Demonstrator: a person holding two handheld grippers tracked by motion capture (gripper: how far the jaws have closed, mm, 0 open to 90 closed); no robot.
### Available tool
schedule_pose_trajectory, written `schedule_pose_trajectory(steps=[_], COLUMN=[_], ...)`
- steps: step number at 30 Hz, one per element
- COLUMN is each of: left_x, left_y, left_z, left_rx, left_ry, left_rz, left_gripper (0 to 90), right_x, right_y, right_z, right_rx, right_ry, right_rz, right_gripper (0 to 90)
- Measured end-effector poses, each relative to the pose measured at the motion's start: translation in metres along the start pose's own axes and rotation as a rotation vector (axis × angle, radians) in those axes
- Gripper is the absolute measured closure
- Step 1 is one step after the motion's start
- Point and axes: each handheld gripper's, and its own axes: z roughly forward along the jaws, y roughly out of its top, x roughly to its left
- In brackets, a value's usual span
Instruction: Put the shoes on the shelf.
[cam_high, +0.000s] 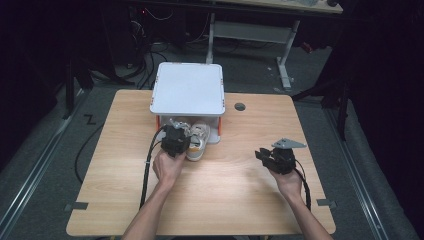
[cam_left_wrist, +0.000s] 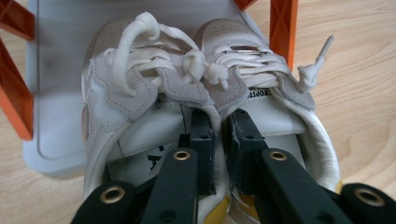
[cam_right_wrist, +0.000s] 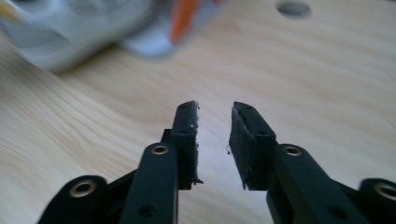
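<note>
Left gripper view shows the left gripper (cam_left_wrist: 218, 135) pinching both inner collars of the pair of shoes (cam_left_wrist: 205, 88) at the shelf (cam_high: 188, 90) by the table's far edge. Right gripper (cam_right_wrist: 214, 140) hangs narrow, empty. One collar could slip free, dropping a shoe.

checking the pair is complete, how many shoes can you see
2: the left shoe and the right shoe lie side by side at the shelf's open front, pinched together by the left gripper.

The left gripper (cam_high: 176, 141), held in the left hand (cam_high: 167, 167), has its fingers (cam_left_wrist: 201, 135) pinched close together. The right gripper (cam_high: 272, 156) hangs in the right hand (cam_high: 290, 180), fingers (cam_right_wrist: 187, 130) slightly parted, gripping nothing.
</note>
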Motion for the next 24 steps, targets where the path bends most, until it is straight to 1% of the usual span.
schedule_pose_trajectory(steps=[1,2,4,5,8,9,11,12,14,17,18,21,24], left_x=[0.000,0.000,-0.001,-0.002,0.001,0.002,0.004,0.005,0.007,0.009,0.009,0.011,0.010], left_y=[0.001,0.003,0.006,0.007,0.009,0.009,0.009,0.009,0.009,0.010,0.010,0.010,0.009], left_z=[0.002,0.004,0.008,0.010,0.015,0.017,0.020,0.022,0.023,0.025,0.026,0.027,0.027], left_rx=[-0.006,-0.010,-0.008,-0.005,-0.008,-0.010,-0.010,-0.007,-0.017,-0.032,-0.033,-0.039,-0.043], left_ry=[0.001,0.001,0.011,0.015,0.014,0.016,0.028,0.034,0.036,0.050,0.049,0.054,0.061], left_rz=[-0.001,0.001,0.014,0.021,-0.003,-0.011,-0.021,-0.023,-0.036,-0.038,-0.042,-0.035,-0.023], left_gripper=[81.6,81.6,81.6,81.5,81.5,81.5,81.5,81.5,81.3,81.2,81.1,80.5,79.5], right_x=[0.003,0.006,0.014,0.017,0.025,0.028,0.037,0.040,0.047,0.055,0.056,0.060,0.064], right_y=[0.009,0.017,0.034,0.042,0.067,0.075,0.094,0.099,0.114,0.134,0.139,0.152,0.162], right_z=[-0.001,-0.002,-0.001,0.000,0.004,0.005,0.009,0.010,0.015,0.026,0.030,0.042,0.055], right_rx=[-0.020,-0.033,-0.051,-0.060,-0.091,-0.102,-0.123,-0.134,-0.146,-0.145,-0.148,-0.144,-0.112], right_ry=[0.030,0.044,0.059,0.071,0.101,0.106,0.101,0.098,0.087,0.080,0.078,0.059,0.042], right_rz=[0.002,-0.005,-0.034,-0.039,-0.052,-0.068,-0.117,-0.134,-0.164,-0.161,-0.159,-0.148,-0.144], right_gripper=[74.8,75.9,77.8,79.0,81.3,81.9,84.1,84.8,86.8,88.1,88.2,88.2,88.2])
